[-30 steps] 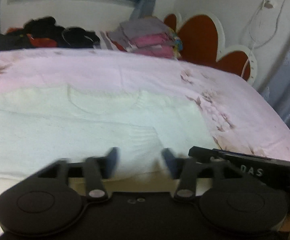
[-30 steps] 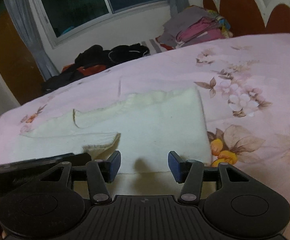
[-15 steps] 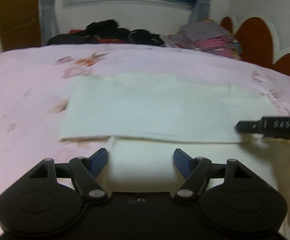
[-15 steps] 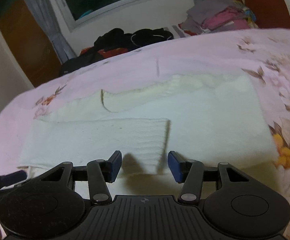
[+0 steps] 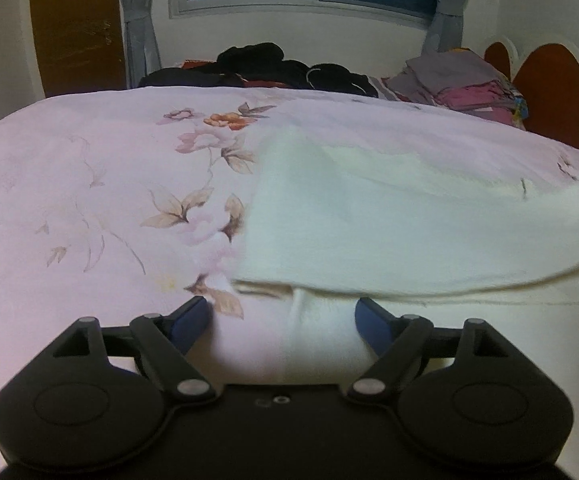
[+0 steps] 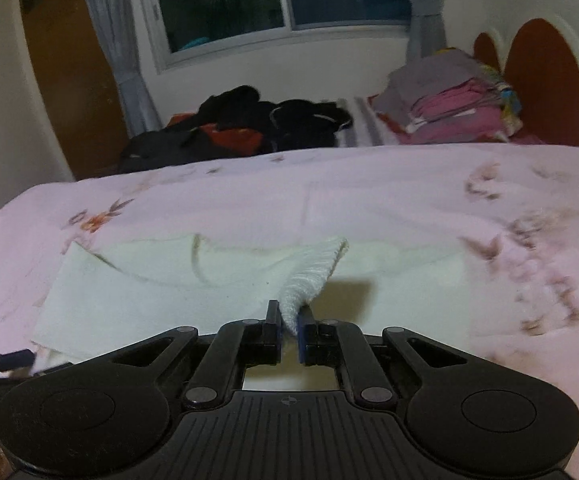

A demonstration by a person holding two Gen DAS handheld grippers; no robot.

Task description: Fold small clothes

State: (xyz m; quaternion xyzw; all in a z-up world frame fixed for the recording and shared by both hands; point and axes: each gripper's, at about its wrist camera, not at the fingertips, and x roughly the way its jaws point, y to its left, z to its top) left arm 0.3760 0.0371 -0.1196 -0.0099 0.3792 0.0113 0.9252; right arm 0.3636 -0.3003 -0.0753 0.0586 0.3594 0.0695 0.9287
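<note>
Right gripper (image 6: 289,326) clenches the cream garment's (image 6: 161,292) near sleeve cuff (image 6: 313,276), the body stretching long leftward toward the opening, empty left gripper (image 5: 283,320).

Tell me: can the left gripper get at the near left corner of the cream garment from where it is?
Probably yes. The left gripper, jaws opening with nothing between them, sits just short of the cream garment corner, with only bare bedspread between.
</note>
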